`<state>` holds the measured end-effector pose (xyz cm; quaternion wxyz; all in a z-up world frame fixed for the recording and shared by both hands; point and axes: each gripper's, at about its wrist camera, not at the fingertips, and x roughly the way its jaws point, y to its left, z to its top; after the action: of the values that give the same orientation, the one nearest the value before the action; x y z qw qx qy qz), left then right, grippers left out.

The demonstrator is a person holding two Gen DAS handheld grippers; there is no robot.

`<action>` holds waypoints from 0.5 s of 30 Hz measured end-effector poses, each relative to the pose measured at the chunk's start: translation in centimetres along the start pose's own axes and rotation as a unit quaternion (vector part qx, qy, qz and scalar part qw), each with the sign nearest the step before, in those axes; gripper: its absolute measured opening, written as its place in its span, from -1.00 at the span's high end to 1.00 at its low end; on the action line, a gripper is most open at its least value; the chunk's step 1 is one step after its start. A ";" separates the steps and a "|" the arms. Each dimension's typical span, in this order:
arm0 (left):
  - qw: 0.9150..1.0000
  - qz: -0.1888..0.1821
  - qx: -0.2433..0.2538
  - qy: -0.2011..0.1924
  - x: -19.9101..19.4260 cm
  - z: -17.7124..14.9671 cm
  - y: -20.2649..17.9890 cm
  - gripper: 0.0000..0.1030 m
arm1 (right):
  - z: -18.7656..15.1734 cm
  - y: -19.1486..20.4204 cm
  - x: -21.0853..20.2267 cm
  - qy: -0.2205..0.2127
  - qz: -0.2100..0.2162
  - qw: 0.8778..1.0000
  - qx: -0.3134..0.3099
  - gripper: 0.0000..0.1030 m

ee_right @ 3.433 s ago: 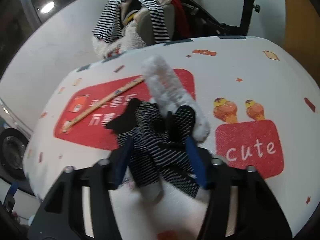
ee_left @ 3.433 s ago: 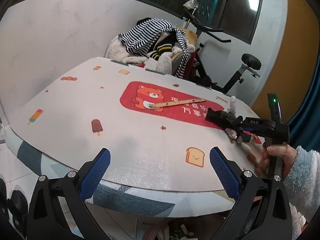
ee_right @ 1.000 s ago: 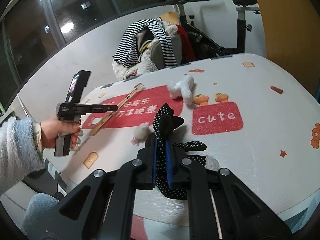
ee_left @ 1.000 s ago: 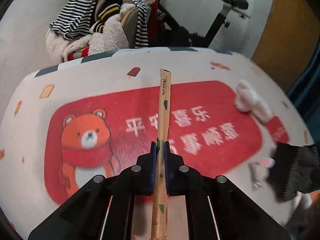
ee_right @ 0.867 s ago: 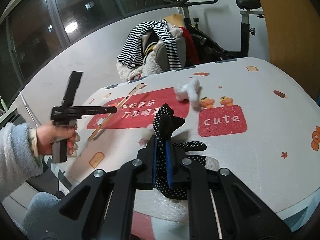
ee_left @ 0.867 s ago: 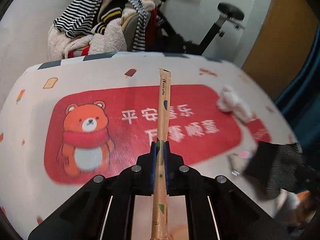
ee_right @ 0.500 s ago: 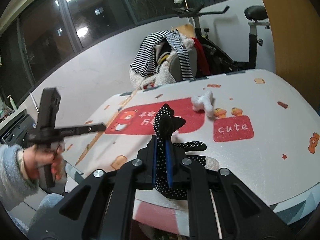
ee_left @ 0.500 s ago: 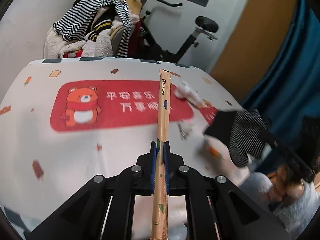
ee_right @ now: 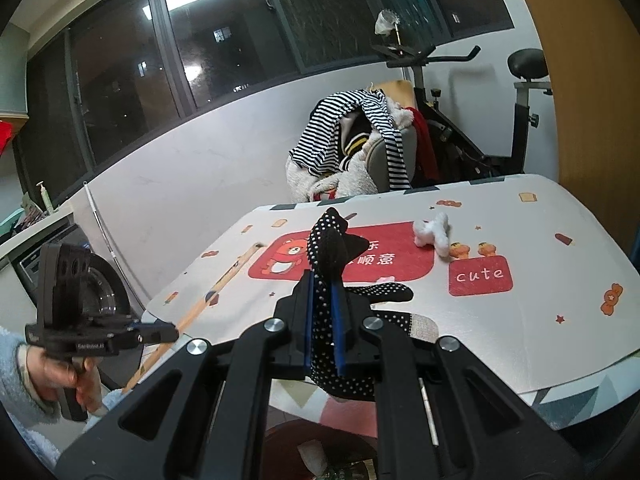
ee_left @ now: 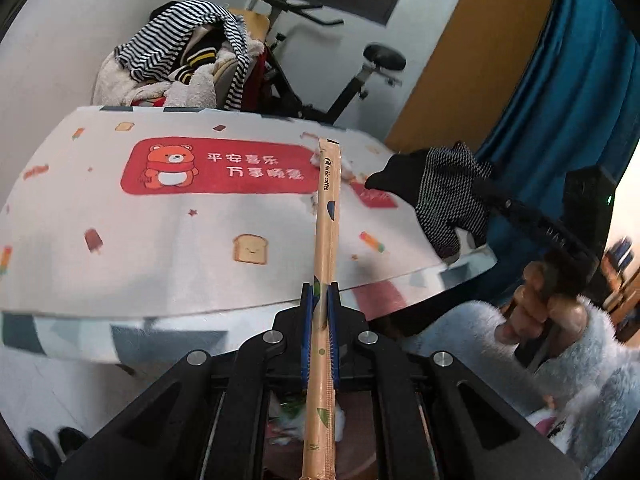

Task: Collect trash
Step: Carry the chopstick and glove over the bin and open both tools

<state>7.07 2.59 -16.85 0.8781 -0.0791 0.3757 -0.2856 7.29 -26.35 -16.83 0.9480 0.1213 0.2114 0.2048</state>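
Carrying stage: left tool (ee_left: 320, 300) pinching chopstick sleeve (ee_left: 326, 220); right tool (ee_right: 324, 312) pinching dotted sock (ee_right: 326, 248); next, likely release over bin (ee_left: 360, 412) below worktop (ee_left: 160, 248).

Matt paper sleeve (ee_left: 328, 216); knitted dotted sock (ee_right: 332, 248).

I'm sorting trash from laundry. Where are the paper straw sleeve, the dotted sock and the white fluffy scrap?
paper straw sleeve (ee_left: 328, 216), left wrist view, middle of its brown length.
dotted sock (ee_right: 326, 248), right wrist view, upper part above the pads.
white fluffy scrap (ee_right: 434, 232), right wrist view, its centre on the table.
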 end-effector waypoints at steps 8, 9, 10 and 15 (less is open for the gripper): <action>0.997 -0.041 -0.052 -0.024 1.8 -2.3 -1.2 0.85 | -0.3 0.7 -1.6 0.001 -0.006 1.000 -0.008 0.77; 0.997 -0.044 -0.056 -0.019 2.4 -2.6 -1.3 0.85 | -0.4 0.7 -1.8 0.002 -0.007 1.000 -0.009 0.77; 0.997 -0.043 -0.056 -0.015 2.9 -2.8 -1.3 0.85 | -0.4 0.7 -1.8 0.003 -0.008 1.000 -0.010 0.77; 0.997 -0.037 -0.066 0.004 5.0 -3.4 -0.8 0.85 | -0.8 0.0 -1.7 0.006 -0.011 1.000 -0.001 0.77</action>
<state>7.10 -0.59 -22.08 0.8581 -0.1493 0.3942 -0.2930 5.56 -27.03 -16.92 0.9491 0.1166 0.2177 0.1957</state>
